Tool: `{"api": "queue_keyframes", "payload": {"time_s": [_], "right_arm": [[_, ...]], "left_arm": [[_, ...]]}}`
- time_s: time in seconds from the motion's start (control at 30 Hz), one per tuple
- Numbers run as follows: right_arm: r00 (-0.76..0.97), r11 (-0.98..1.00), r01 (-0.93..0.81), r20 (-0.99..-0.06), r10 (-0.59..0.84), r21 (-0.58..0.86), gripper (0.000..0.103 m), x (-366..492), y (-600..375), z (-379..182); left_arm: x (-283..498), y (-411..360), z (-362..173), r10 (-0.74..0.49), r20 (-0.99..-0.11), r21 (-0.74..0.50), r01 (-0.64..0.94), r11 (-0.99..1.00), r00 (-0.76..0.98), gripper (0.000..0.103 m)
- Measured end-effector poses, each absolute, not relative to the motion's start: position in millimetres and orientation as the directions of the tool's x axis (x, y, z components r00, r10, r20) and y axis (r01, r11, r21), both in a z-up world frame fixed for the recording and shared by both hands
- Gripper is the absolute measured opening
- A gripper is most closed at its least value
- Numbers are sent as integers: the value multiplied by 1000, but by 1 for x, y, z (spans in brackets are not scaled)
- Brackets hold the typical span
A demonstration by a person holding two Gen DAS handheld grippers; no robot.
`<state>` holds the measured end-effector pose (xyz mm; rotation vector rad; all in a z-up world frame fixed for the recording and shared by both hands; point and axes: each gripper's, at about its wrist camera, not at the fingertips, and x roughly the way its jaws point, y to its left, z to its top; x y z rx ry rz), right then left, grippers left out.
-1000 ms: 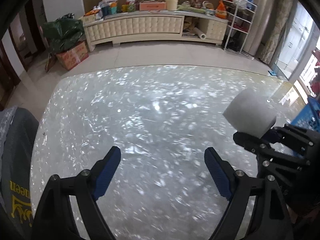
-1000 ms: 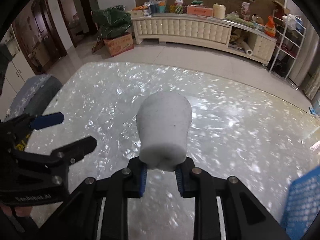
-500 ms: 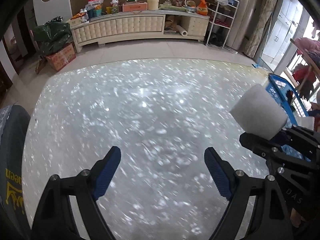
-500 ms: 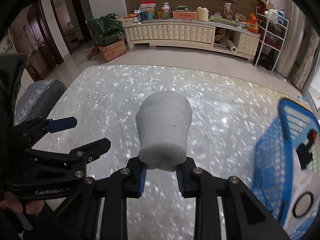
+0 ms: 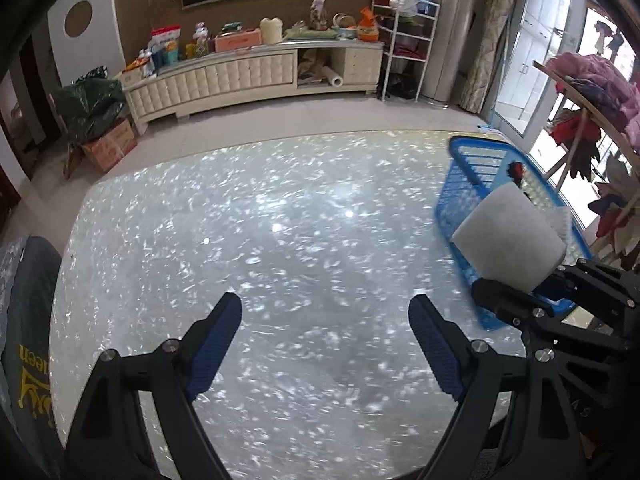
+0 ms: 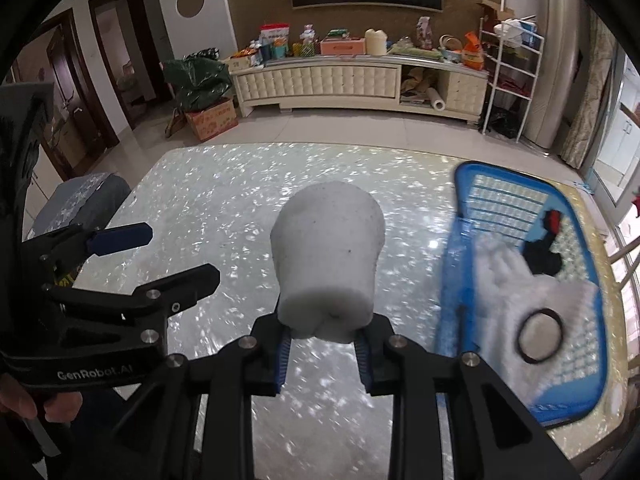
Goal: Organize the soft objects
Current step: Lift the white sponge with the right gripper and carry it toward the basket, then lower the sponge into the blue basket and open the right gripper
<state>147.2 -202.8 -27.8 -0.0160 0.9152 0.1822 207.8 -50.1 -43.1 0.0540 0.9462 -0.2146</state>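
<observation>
My right gripper [image 6: 323,346] is shut on a white foam cylinder [image 6: 328,264] and holds it above the glossy speckled table [image 6: 224,208]. The cylinder also shows in the left wrist view [image 5: 508,240], in front of a blue plastic basket [image 5: 468,172]. In the right wrist view the basket [image 6: 460,264] stands at the table's right end and holds white soft items [image 6: 516,296] and a black and red item [image 6: 544,256]. My left gripper [image 5: 326,320] is open and empty over the table's middle; it also shows in the right wrist view [image 6: 160,256], left of the cylinder.
A dark grey chair back [image 5: 28,320] stands at the table's left edge. Beyond the table are tiled floor, a long cream cabinet [image 5: 248,76] with clutter, a cardboard box [image 5: 112,144] and a white wire rack [image 5: 404,40]. Clothes hang at the right [image 5: 592,88].
Both grippers have swung to the right, the right one still holding the foam cylinder. The blue basket has come into full view at the right. The left gripper stays open.
</observation>
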Motion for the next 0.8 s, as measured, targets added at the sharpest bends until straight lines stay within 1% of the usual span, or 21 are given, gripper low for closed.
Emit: {"api": "queue_keyframes", "payload": {"time_s": [0.23, 0.33, 0.53, 0.8], "right_arm": [[623, 992, -108, -773, 117, 62, 25, 126, -239, -20], [632, 994, -79, -768, 104, 70, 25, 118, -255, -18], [645, 996, -29, -760, 83, 85, 25, 108, -280, -17], [655, 995, 17, -753, 59, 94, 25, 104, -305, -16]], "left_arm": [[191, -92, -33, -173, -800, -31, 247, 968, 575, 84], [185, -112, -28, -193, -792, -46, 259, 965, 579, 84], [177, -151, -23, -160, -773, 8, 261, 965, 614, 84], [182, -186, -18, -150, -768, 11, 247, 969, 623, 84]]}}
